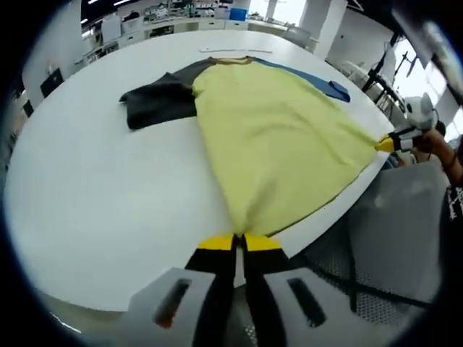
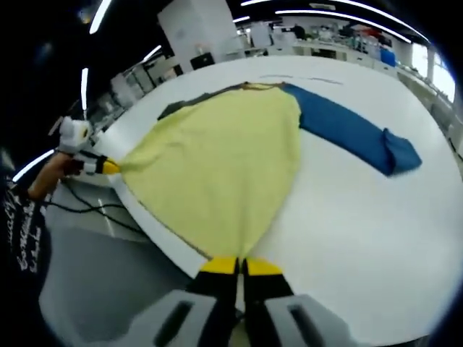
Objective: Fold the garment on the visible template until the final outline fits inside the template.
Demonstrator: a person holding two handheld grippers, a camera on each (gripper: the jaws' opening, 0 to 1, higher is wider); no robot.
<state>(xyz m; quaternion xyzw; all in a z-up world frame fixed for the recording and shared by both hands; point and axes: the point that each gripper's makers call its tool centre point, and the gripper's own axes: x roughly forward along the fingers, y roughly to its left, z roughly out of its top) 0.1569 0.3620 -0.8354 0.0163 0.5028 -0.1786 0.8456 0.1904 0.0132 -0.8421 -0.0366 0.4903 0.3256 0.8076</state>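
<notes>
A yellow fabric garment (image 1: 278, 144) with one dark grey sleeve (image 1: 158, 100) and one blue sleeve (image 2: 354, 130) lies spread on the white round worktop (image 1: 101, 195), its hem pulled out to the worktop's near edge. The left hand-held gripper (image 1: 239, 239) has its yellow-tipped black jaws clenched on one hem corner. The right hand-held gripper (image 2: 241, 263) is likewise clamped on the other hem corner. In the left gripper view, a person's hand (image 1: 432, 144) grips the right hand-held gripper.
</notes>
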